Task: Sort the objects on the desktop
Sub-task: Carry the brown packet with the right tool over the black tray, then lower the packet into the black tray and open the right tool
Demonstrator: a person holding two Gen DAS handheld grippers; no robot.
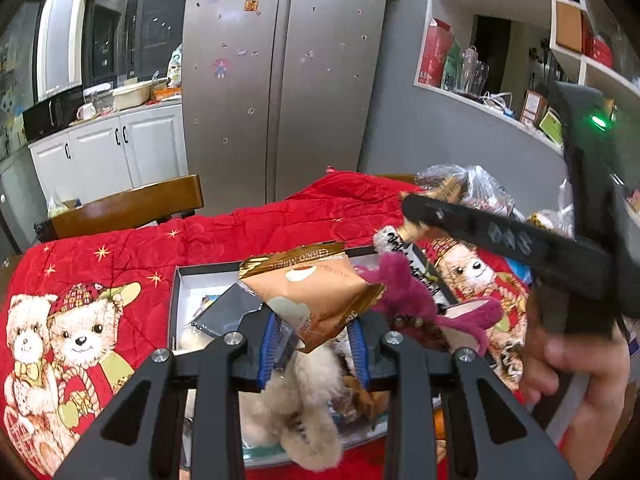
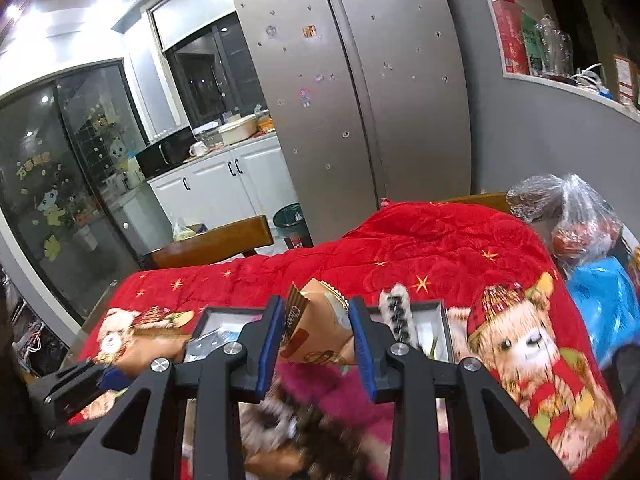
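— Pads on the left gripper (image 1: 316, 344) sit against a tan snack packet (image 1: 316, 292), pinching it by its lower end, so most of the packet sticks up past the blue fingertips (image 1: 267, 350). That's a thin hold on slippery foil.

— And the right gripper (image 2: 316, 340)?

— From its own camera the same packet (image 2: 316, 332) shows between its fingers, but I can't tell whether they press it or merely frame it. The left view shows it lifted on the right, a magenta plush toy (image 1: 416, 300) seemingly hanging from it.

— So where's the trouble?

— Both tools crowd one spot above the open box (image 1: 188, 276) on the red bear blanket (image 1: 120, 248). If the right one swings nearer, it could knock the packet loose or tangle the plush with it.

— Where would it fall?

— Likely into the box, onto the cream furry toy (image 1: 296, 392) and a dark pouch (image 1: 228, 308) already lying there. The wrong pile, perhaps.

— Anything farther out?

— Plastic bags (image 2: 576, 216) at the far right edge; a wide swing might catch them.
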